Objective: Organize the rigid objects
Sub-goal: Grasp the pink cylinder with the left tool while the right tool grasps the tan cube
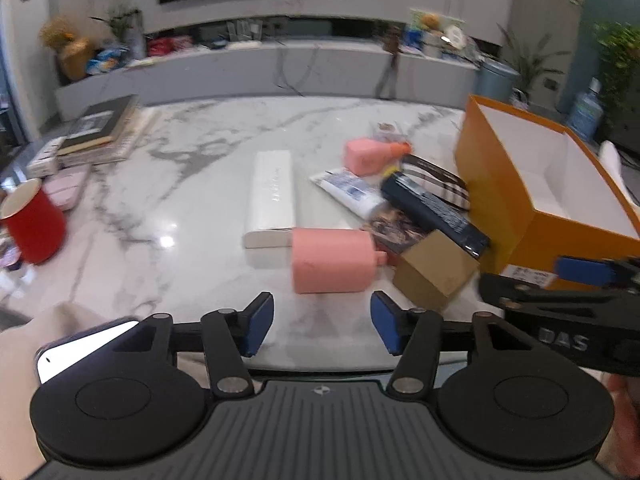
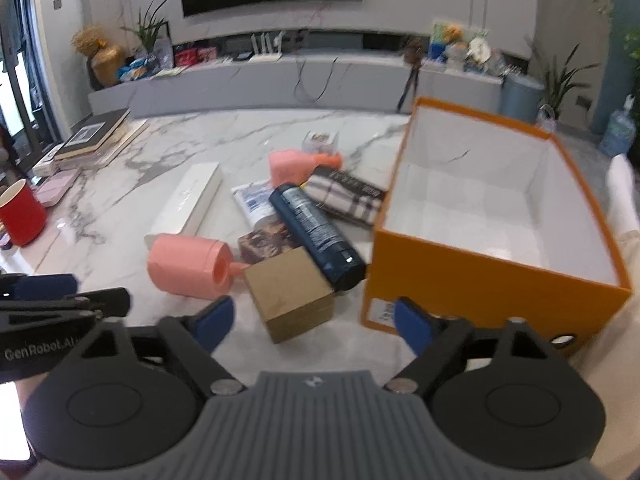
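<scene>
Orange cardboard box (image 1: pixel 516 216): right side cut off by the left wrist frame edge; its label is partly covered by the right gripper (image 1: pixel 576 280).
Red mug (image 2: pixel 20 210): cropped at the left edge of the right wrist view.
Dark blue cylindrical bottle (image 2: pixel 316 232): label print too blurred to read.
Brown patterned small box (image 2: pixel 266 242): partly hidden under the bottle and the plain tan cardboard cube (image 2: pixel 290 294).
White tube (image 2: pixel 254 202): lower end hidden beneath the bottle.
Shelf clutter (image 2: pixel 160 60): too blurred to identify.

Cluttered marble table (image 2: pixel 192 136), orange box (image 2: pixel 480 280)
</scene>
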